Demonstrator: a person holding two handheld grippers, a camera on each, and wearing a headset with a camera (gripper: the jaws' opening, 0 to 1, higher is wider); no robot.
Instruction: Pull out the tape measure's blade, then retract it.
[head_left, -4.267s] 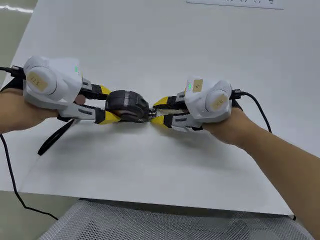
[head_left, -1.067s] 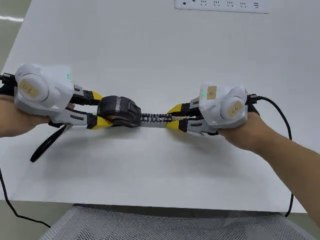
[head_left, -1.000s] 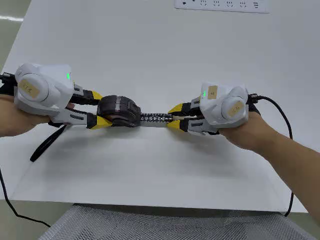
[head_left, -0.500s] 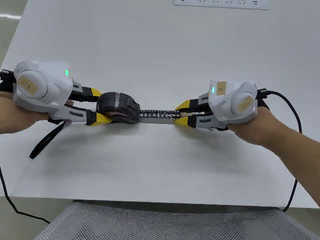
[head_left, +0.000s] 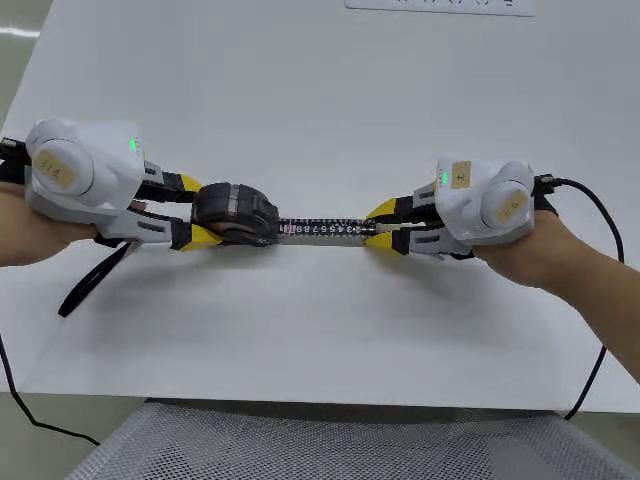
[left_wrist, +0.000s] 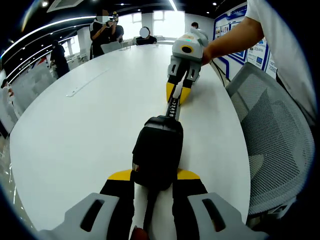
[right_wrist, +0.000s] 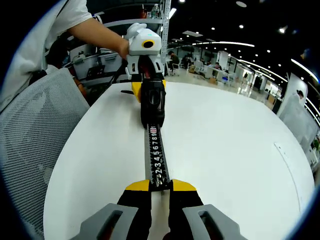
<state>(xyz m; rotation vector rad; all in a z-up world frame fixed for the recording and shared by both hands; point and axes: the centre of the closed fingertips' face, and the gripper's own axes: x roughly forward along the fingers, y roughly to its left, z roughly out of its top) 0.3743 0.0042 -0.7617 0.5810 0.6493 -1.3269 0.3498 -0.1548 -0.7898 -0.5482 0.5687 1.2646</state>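
Note:
A black tape measure case (head_left: 234, 213) (left_wrist: 157, 151) (right_wrist: 152, 105) rests just above the white table, clamped between the yellow-tipped fingers of my left gripper (head_left: 194, 210) (left_wrist: 154, 175). Its blade (head_left: 322, 228) (right_wrist: 156, 155), black with white numbers, runs out of the case to the right. My right gripper (head_left: 383, 226) (right_wrist: 160, 186) is shut on the blade's end, a short stretch away from the case. In the left gripper view the right gripper (left_wrist: 179, 92) sits beyond the case with the blade (left_wrist: 173, 106) between them.
The white table (head_left: 330, 90) spreads wide around both grippers. A power strip (head_left: 440, 5) lies at its far edge. A black strap (head_left: 90, 280) trails off the left gripper. A mesh chair back (head_left: 330, 445) stands at the near edge. People stand far behind the table (left_wrist: 105, 25).
My right gripper has moved right, away from the case, and more of the blade is drawn out. The left gripper and case have stayed in place.

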